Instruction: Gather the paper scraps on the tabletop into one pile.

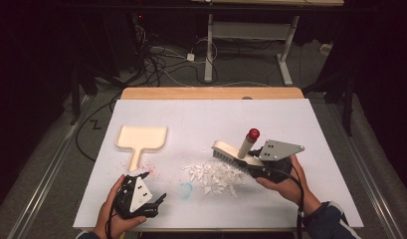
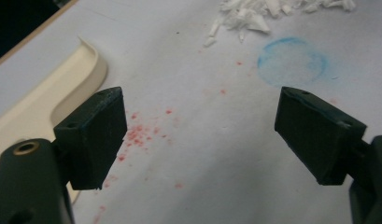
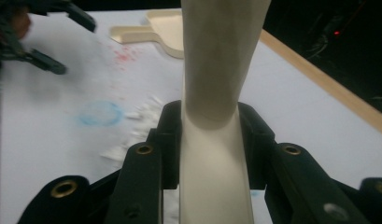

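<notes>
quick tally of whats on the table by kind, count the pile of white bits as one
brush: 1
dustpan: 1
pile of white bits: 1
grippers: 2, left gripper open, right gripper shut on the brush
total: 5

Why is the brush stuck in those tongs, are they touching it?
Touching. In the right gripper view, the right tongs press both black pads flat against the cream brush handle, with no gap on either side.
</notes>
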Action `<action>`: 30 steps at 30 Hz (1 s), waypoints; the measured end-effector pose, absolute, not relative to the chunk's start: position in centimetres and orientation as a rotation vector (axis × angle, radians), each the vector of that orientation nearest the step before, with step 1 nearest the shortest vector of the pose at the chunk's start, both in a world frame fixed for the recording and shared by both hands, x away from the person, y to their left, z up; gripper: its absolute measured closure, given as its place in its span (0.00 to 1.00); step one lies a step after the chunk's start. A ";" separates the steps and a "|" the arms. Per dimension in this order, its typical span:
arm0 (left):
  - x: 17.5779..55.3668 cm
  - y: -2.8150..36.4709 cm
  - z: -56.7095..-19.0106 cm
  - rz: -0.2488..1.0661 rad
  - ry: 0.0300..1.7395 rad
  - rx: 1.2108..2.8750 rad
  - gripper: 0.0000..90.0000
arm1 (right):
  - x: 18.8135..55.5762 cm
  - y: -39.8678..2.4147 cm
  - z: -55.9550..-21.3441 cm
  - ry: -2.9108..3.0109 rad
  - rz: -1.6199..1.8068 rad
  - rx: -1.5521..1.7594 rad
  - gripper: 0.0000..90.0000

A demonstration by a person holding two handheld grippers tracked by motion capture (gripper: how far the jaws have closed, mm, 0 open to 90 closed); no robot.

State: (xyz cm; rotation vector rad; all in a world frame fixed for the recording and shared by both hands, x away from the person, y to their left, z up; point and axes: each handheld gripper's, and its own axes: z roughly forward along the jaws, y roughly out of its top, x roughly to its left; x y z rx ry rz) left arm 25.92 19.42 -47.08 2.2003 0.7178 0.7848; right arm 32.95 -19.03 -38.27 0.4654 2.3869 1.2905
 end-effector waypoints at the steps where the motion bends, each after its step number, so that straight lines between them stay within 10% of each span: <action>1: 25.9 19.6 -46.9 0.791 0.724 2.186 0.18 | 32.5 -18.5 -38.3 2.401 1.314 0.472 0.75; 14: 26.0 21.0 -46.7 0.803 0.783 2.122 0.18 | 29.8 -11.0 -42.6 2.646 1.317 0.427 0.75; 30: 26.1 19.5 -47.6 0.775 0.725 2.209 0.18 | 32.7 -15.3 -41.0 2.540 1.247 0.502 0.75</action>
